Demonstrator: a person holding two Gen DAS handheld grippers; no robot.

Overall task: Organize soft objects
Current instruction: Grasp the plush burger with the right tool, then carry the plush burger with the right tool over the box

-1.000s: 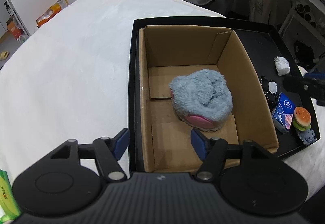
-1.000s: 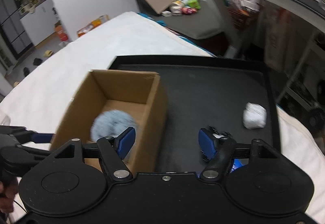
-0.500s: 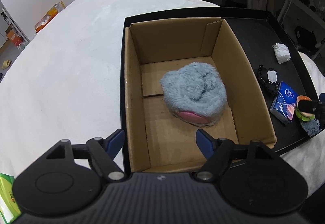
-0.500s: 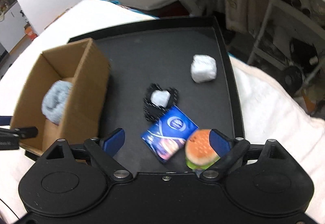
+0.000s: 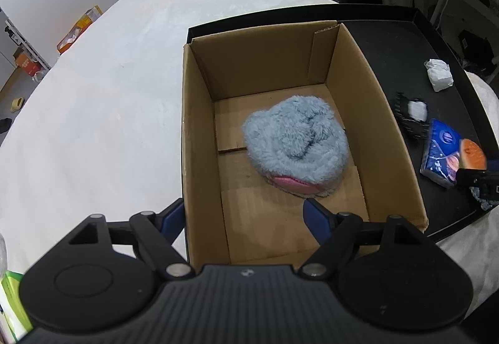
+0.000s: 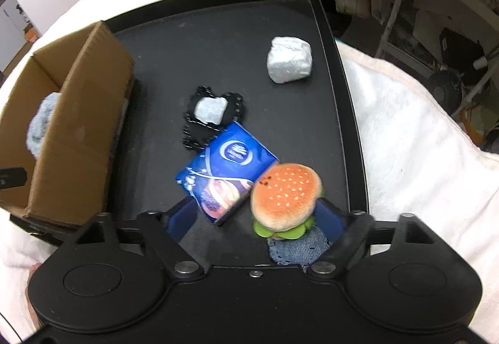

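Right hand-held gripper point(image 6: 254, 216) hangs over the near end of the black tray point(image 6: 327, 31), and its blue fingers are closing. The burger toy point(image 6: 285, 195) sits between them, close to one finger, but no squeeze on it shows. A blue tissue pack point(image 6: 226, 169) touches the burger toy. Just past the pack lies a black frilly thing point(image 6: 232, 108), and a white wad point(image 6: 289, 60) sits farther off.

Left hand-held gripper point(image 5: 241, 219) is opening wide over the near wall of the cardboard box point(image 5: 386, 131), holding nothing. The box stands on the tray beside the burger toy. A fluffy blue toy point(image 5: 294, 144) rests inside it.
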